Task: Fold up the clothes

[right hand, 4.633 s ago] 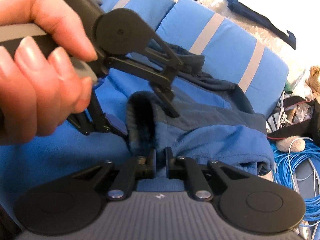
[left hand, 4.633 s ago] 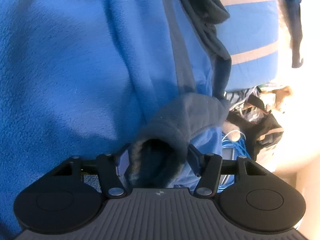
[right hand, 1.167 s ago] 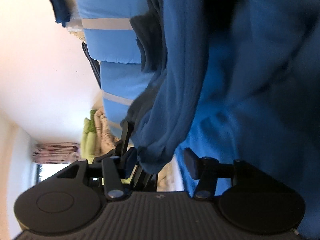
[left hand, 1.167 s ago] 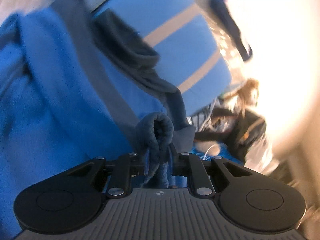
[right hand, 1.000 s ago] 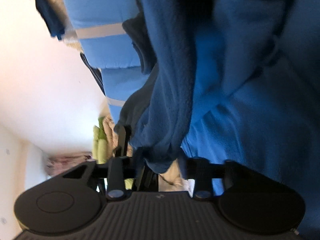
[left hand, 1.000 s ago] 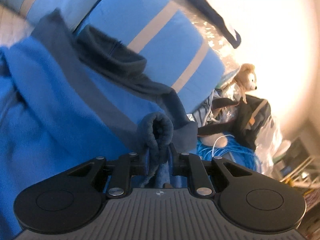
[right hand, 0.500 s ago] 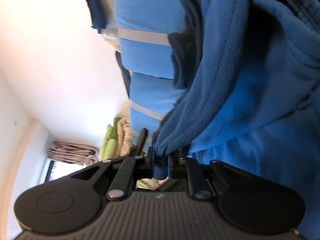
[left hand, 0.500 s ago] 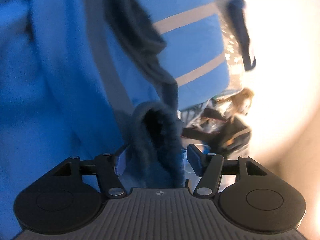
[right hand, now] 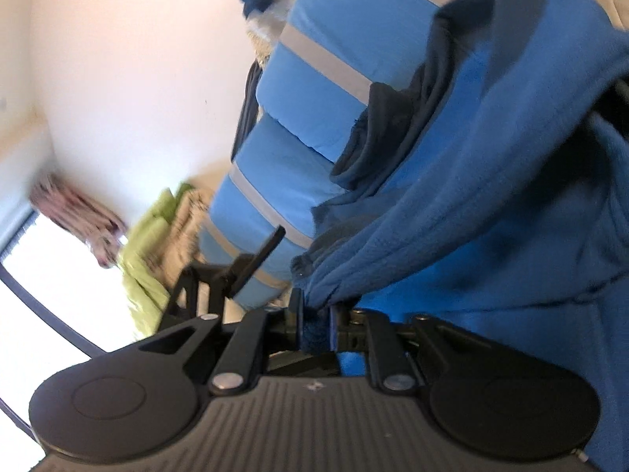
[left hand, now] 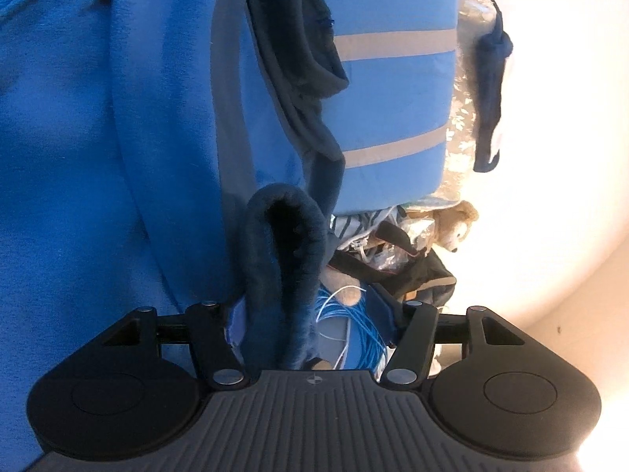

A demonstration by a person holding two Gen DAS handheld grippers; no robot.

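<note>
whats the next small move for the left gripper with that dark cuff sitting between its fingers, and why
Probably close the left gripper on the dark cuff. Its jaws stand apart with the cuff loose between them, leaning toward one side, while the right gripper is already shut on an edge of the blue fleece. A grip at both ends would likely let the garment be spread for folding.

The right gripper (right hand: 316, 324) is pinching a fold of the blue fleece garment (right hand: 491, 204), which is hanging before striped blue cushions (right hand: 314, 90).
</note>
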